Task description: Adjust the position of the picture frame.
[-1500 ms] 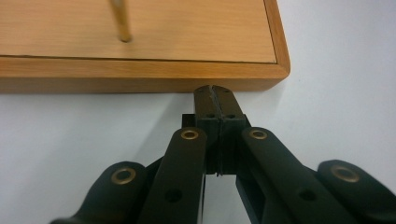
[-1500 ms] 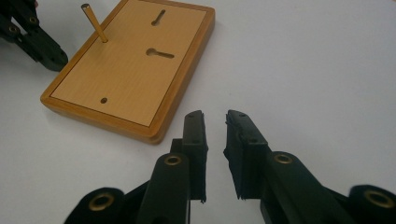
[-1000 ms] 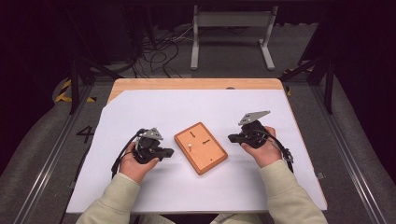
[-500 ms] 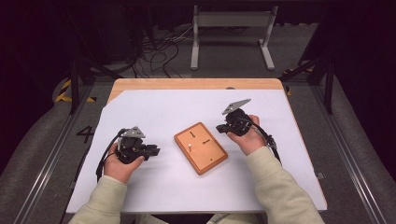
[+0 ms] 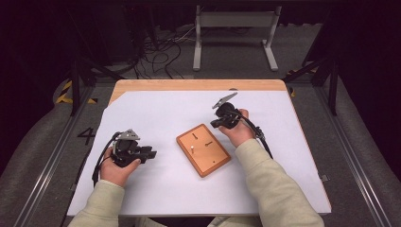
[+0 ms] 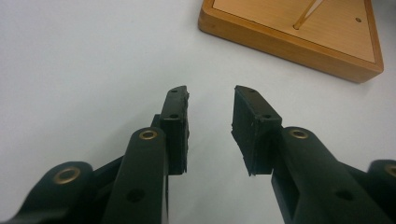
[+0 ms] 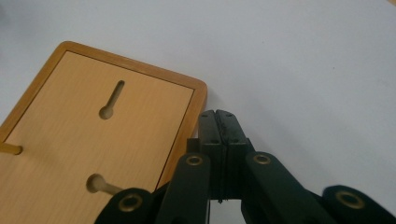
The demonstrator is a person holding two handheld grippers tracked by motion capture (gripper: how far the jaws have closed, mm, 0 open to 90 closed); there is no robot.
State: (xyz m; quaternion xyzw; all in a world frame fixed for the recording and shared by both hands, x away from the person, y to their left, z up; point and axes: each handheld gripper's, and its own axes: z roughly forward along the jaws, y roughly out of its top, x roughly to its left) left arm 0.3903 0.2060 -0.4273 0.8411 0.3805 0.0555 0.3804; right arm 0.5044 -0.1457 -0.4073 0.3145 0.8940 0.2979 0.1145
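**A:** What sits at the centre of the table?

**B:** I see a flat rectangular wooden board (image 5: 204,149) with rounded corners and a raised rim, lying turned at an angle on a white sheet (image 5: 165,189) that covers the table. Its light inner face carries keyhole-shaped slots, and a thin wooden peg (image 6: 306,14) stands up from it.

**A:** Where are my tools relative to it?

**B:** The right gripper (image 5: 220,122) lies just beside the board's far corner. In the right gripper view its black tip (image 7: 220,122) sits against or right next to the board's rim; I cannot tell whether it touches. Its jaws are pressed fully together with nothing between them.

**A:** And the other one?

**B:** The left gripper (image 5: 146,154) rests low over the white sheet, well apart from the board, pointing toward it. Its jaws have just been opening and stand partly spread, a clear gap between the pads (image 6: 175,126), with only bare sheet showing through.

**A:** Anything beyond that?

**B:** A strip of the wooden tabletop (image 5: 198,85) shows past the sheet's far edge. Behind it, a grey metal stand (image 5: 234,28) and loose cables (image 5: 161,52) lie on the dark floor.
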